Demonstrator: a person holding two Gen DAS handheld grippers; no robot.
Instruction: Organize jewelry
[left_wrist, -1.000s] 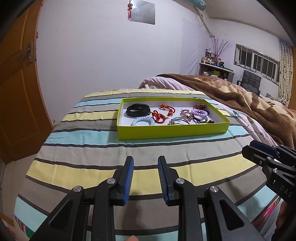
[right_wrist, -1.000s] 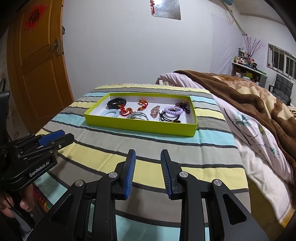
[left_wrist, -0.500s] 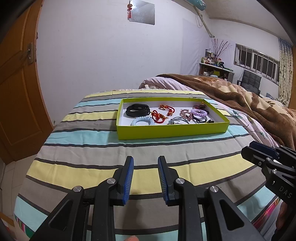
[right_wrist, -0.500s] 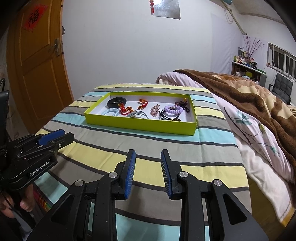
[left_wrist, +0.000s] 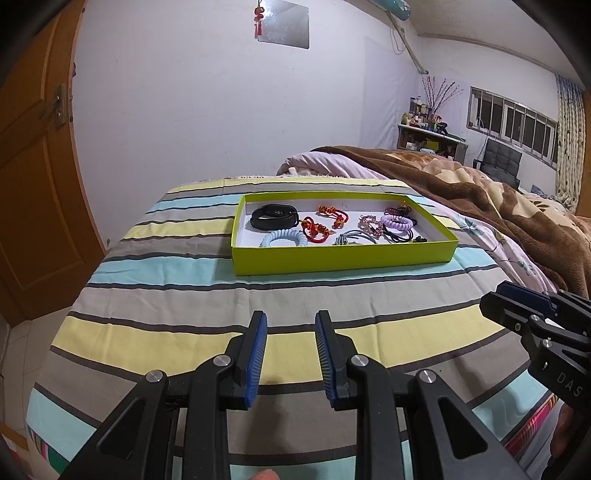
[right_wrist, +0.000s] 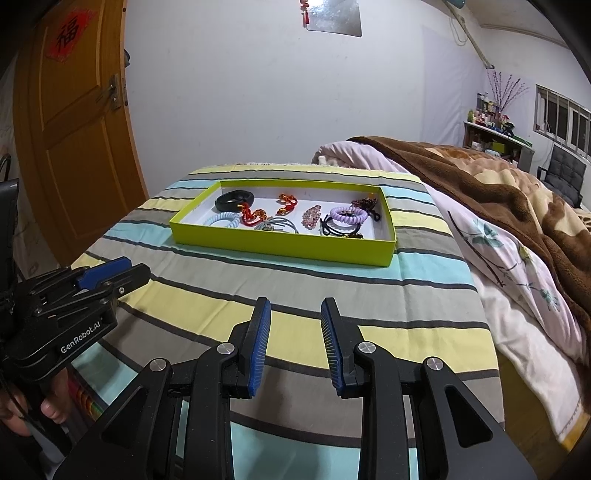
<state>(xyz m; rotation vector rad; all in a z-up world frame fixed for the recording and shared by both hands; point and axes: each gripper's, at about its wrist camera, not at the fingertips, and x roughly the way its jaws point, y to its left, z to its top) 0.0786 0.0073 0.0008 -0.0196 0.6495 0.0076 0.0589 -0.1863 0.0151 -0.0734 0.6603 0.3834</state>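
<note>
A lime-green box (left_wrist: 343, 258) (right_wrist: 280, 243) lies on the striped bedspread and holds several pieces: a black band (left_wrist: 274, 216), a light blue spiral tie (left_wrist: 283, 239), red knotted bracelets (left_wrist: 314, 229), a purple spiral tie (right_wrist: 349, 215) and a pink beaded clip (right_wrist: 311, 217). My left gripper (left_wrist: 291, 325) hovers open over the yellow stripe, well short of the box, nothing between its blue pads. My right gripper (right_wrist: 295, 312) is open too, likewise empty and short of the box. Each gripper shows at the edge of the other's view.
The striped bedspread (left_wrist: 166, 295) drops off at its left and near edges. A brown blanket (right_wrist: 498, 184) and a pink floral quilt (right_wrist: 509, 258) are heaped to the right. A wooden door (right_wrist: 74, 129) stands at the left, a white wall behind.
</note>
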